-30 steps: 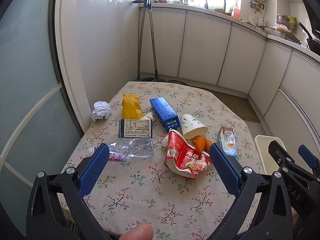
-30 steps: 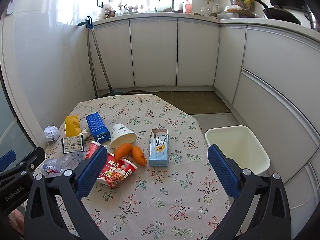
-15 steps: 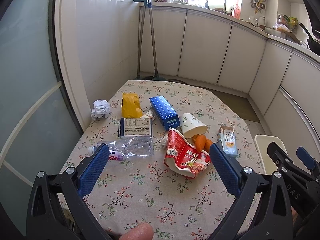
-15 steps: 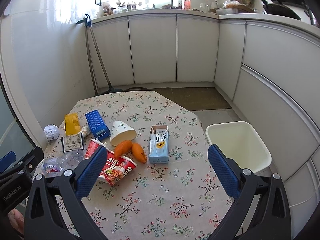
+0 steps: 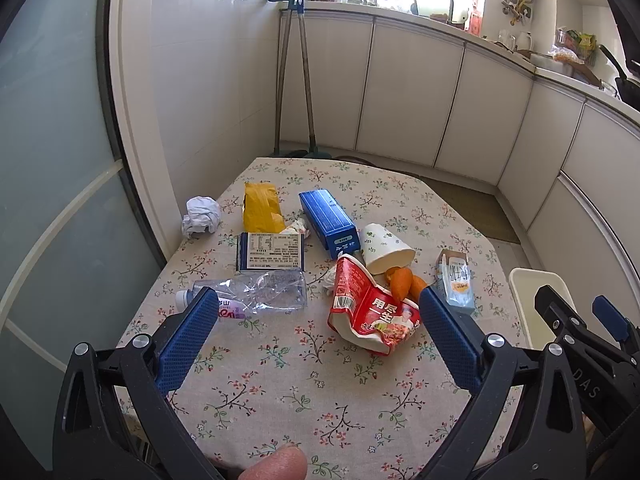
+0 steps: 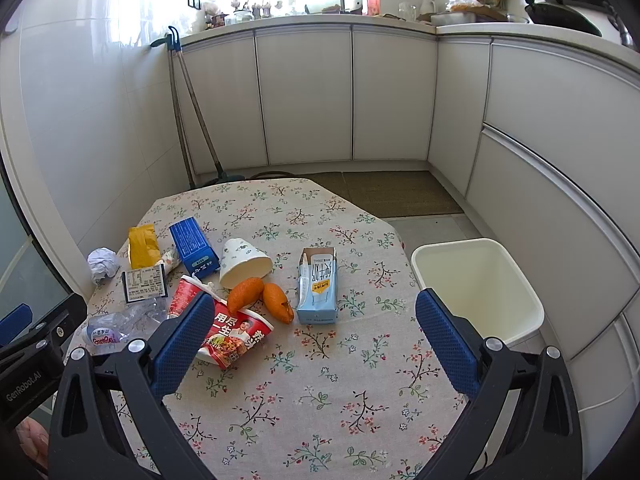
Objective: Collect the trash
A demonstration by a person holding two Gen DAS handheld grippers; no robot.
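Trash lies on the floral-cloth table (image 5: 304, 376): a crushed red noodle cup (image 5: 370, 310) (image 6: 228, 332), a clear plastic bottle (image 5: 256, 294) (image 6: 116, 326), a blue box (image 5: 328, 222) (image 6: 192, 246), a white paper cup (image 5: 384, 246) (image 6: 244, 262), orange peels (image 5: 402, 282) (image 6: 260, 298), a light-blue milk carton (image 5: 456, 280) (image 6: 318, 286), a yellow packet (image 5: 260, 208), a labelled packet (image 5: 272, 256) and a paper ball (image 5: 200, 216). My left gripper (image 5: 316, 336) and right gripper (image 6: 310, 332) are both open and empty above the table's near side.
A cream waste bin (image 6: 476, 286) (image 5: 532, 296) stands on the floor right of the table. White cabinets (image 6: 304, 92) line the back and right. Mop handles (image 6: 188, 108) lean in the back left corner. A glass door (image 5: 52, 200) is at the left.
Both grippers have moved slightly forward over the table, so the trash sits a little nearer in view. Both stay open; nothing on the table has moved.
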